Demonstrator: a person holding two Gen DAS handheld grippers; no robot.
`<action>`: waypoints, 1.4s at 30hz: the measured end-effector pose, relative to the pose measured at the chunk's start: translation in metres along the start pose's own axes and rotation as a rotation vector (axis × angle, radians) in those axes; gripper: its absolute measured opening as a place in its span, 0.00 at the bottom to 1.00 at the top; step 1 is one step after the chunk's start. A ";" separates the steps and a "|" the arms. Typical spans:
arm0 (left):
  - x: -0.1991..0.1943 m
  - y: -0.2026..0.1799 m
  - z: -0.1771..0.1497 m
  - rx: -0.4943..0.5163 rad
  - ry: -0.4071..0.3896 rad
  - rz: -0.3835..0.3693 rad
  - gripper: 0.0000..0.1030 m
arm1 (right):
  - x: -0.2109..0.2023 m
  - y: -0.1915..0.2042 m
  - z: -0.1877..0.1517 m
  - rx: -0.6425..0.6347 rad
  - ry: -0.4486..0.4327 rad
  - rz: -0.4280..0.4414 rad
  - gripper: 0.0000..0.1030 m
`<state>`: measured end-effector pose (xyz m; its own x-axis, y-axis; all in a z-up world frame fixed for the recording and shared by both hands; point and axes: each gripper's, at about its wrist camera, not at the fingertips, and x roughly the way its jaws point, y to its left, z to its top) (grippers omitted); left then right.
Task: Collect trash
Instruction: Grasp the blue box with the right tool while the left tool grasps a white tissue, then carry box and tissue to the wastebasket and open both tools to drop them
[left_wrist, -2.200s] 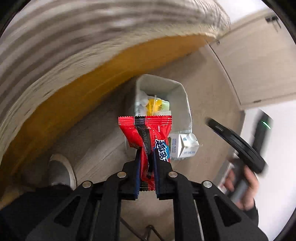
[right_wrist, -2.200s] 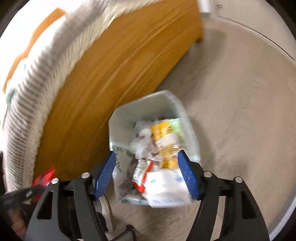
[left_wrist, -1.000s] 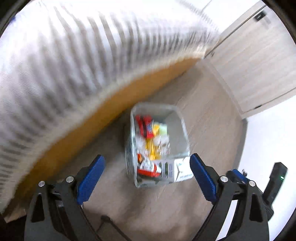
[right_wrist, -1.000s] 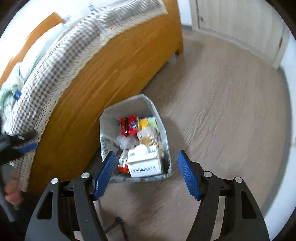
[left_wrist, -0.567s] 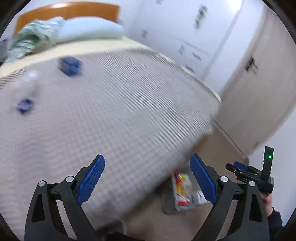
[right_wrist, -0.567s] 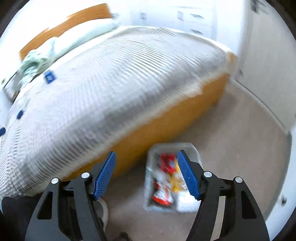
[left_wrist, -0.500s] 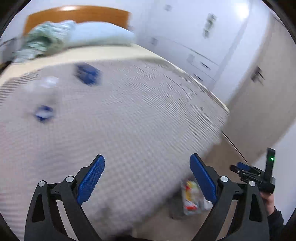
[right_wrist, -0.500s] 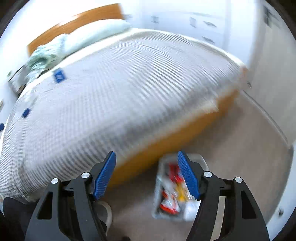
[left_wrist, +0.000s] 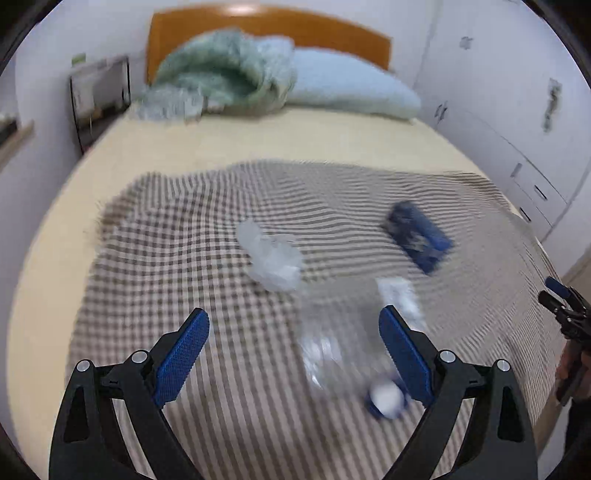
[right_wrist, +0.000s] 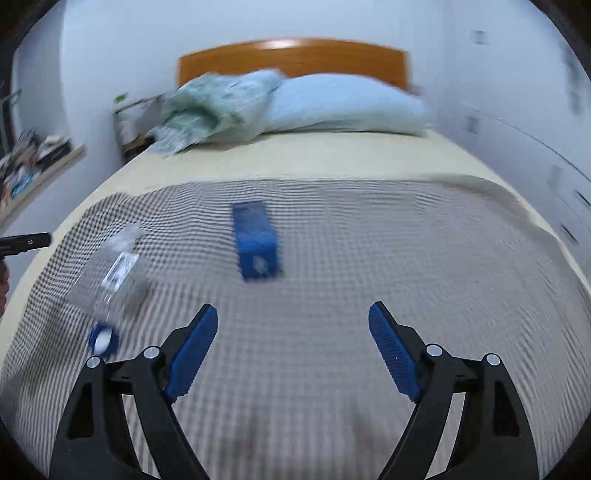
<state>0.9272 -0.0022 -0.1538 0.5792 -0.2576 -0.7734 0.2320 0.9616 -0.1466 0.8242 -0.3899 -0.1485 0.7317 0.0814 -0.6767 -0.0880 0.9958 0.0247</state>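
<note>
Trash lies scattered on the checked bedspread (left_wrist: 184, 258): we see a clear plastic bottle (left_wrist: 343, 354) at one o'clock of our wide-open, empty left tool (left_wrist: 293, 354), a crumpled wrapper (left_wrist: 271, 258) beyond, and a blue carton (right_wrist: 255, 240) at eleven o'clock of the equally open, empty right tool (right_wrist: 291, 350).

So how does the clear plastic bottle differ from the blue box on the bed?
The clear plastic bottle is see-through with a blue cap; the blue box is opaque and solid blue. The bottle is rounded, the box flat-sided and rectangular. The bottle lies nearer the left gripper, the box farther up the bed. Both lie on the checked blanket, untouched.
</note>
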 end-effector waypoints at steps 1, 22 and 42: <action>0.019 0.011 0.014 -0.002 0.006 0.029 0.88 | 0.022 0.007 0.010 -0.015 0.020 0.014 0.78; 0.074 0.040 0.034 0.016 0.067 0.023 0.04 | 0.074 0.003 -0.003 0.011 0.075 0.016 0.56; -0.220 -0.264 -0.245 0.307 -0.001 -0.499 0.04 | -0.305 -0.181 -0.391 0.587 0.367 -0.307 0.57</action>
<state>0.5477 -0.1762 -0.0960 0.3424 -0.6722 -0.6564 0.6924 0.6528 -0.3074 0.3527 -0.6117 -0.2346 0.3842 -0.1200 -0.9154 0.5332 0.8383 0.1138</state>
